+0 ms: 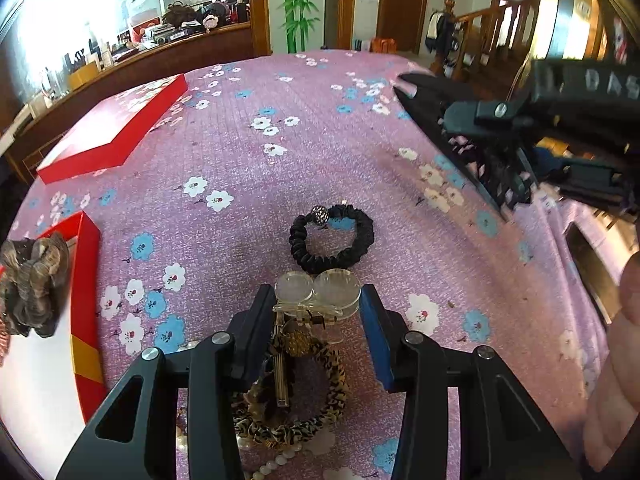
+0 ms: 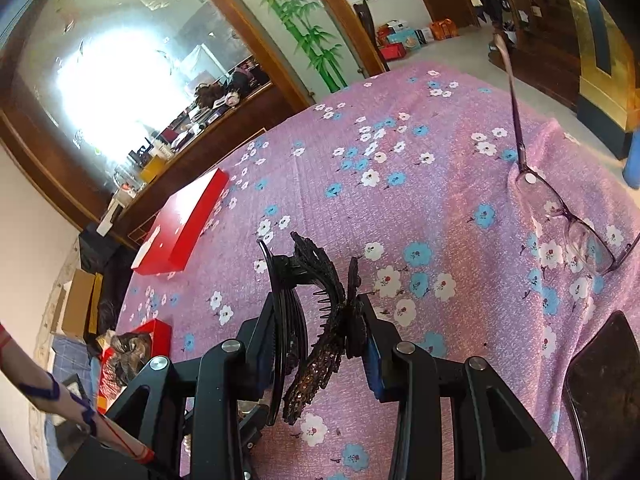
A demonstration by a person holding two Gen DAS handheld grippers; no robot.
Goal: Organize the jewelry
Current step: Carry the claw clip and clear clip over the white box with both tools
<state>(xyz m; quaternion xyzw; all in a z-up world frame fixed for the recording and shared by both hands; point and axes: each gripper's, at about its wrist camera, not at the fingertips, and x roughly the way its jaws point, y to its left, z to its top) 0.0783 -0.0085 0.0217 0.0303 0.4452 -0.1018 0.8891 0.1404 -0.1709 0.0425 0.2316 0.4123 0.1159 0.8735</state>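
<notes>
On the pink flowered cloth, my left gripper is shut on a clear hair clip with two round discs; both pads touch its sides. A leopard-print scrunchie and pearl beads lie under the fingers. Just beyond the clip lies a black scrunchie with a rhinestone ball. My right gripper is shut on a black claw clip held above the cloth. The left wrist view shows that claw clip at the upper right.
An open red box at the left holds a brown scrunchie, and its red lid lies further back. Purple glasses and a dark flat object sit at the right. A sleeve crosses the lower left.
</notes>
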